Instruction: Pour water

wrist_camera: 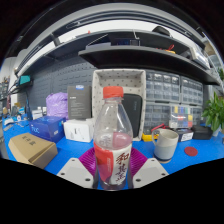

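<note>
Between the jaws, close in front of the camera, stands a clear plastic bottle (113,140) with an orange-red cap (114,92) and a red label around its lower half. The gripper (112,170) has its two fingers closed in against the bottle's sides, the purple pads (88,160) pressed to the label, so it looks held rather than merely framed; whether its base rests on the blue surface (60,152) or hangs just above it, I cannot tell. The cap appears to be on, and that matters: nothing will pour until it is off.

Just to the right of the bottle, a little beyond the fingers, sits a small grey cup (166,145), upright and open, the likely target. To do this step well, I would keep the hold low and firm on the label, carry the bottle over so its mouth sits above the cup's rim, and tip slowly toward the cup, as a full bottle would gush.

Further off, a brown box (31,149) lies to the left, with blue and white boxes (62,128) behind it, a plant (214,112) at the far right, and shelving (150,55) across the back.
</note>
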Available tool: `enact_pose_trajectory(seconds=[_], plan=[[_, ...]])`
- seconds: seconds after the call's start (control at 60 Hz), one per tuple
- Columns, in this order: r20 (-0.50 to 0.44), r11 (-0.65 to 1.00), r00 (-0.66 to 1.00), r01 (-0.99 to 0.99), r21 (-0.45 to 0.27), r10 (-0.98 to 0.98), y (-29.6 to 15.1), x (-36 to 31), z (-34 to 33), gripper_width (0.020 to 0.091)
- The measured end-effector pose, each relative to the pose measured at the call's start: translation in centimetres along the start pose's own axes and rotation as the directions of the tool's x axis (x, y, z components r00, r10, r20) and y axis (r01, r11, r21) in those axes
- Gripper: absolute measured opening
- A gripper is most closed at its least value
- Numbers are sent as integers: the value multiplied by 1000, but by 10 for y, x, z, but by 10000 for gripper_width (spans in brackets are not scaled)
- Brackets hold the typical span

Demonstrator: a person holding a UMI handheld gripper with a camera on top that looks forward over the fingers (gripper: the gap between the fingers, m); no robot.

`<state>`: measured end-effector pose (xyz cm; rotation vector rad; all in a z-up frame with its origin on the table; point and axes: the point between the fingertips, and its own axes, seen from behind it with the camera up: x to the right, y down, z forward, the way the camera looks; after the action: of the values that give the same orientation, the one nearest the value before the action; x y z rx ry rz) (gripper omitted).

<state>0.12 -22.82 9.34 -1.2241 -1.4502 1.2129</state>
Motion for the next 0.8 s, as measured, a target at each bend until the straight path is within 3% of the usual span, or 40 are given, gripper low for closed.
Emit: enact_pose_trajectory(seconds=[0.25, 0.467, 0.667, 0.8], plan=[[32, 996, 996, -77, -41, 78, 1, 1, 5, 396], [12, 884, 892, -447, -138, 453, -9, 40, 24, 395], [-46, 532, 544, -832, -157, 838, -35, 63, 50, 395], [-82, 245, 261, -955, -165, 962, -48, 67, 63, 394]])
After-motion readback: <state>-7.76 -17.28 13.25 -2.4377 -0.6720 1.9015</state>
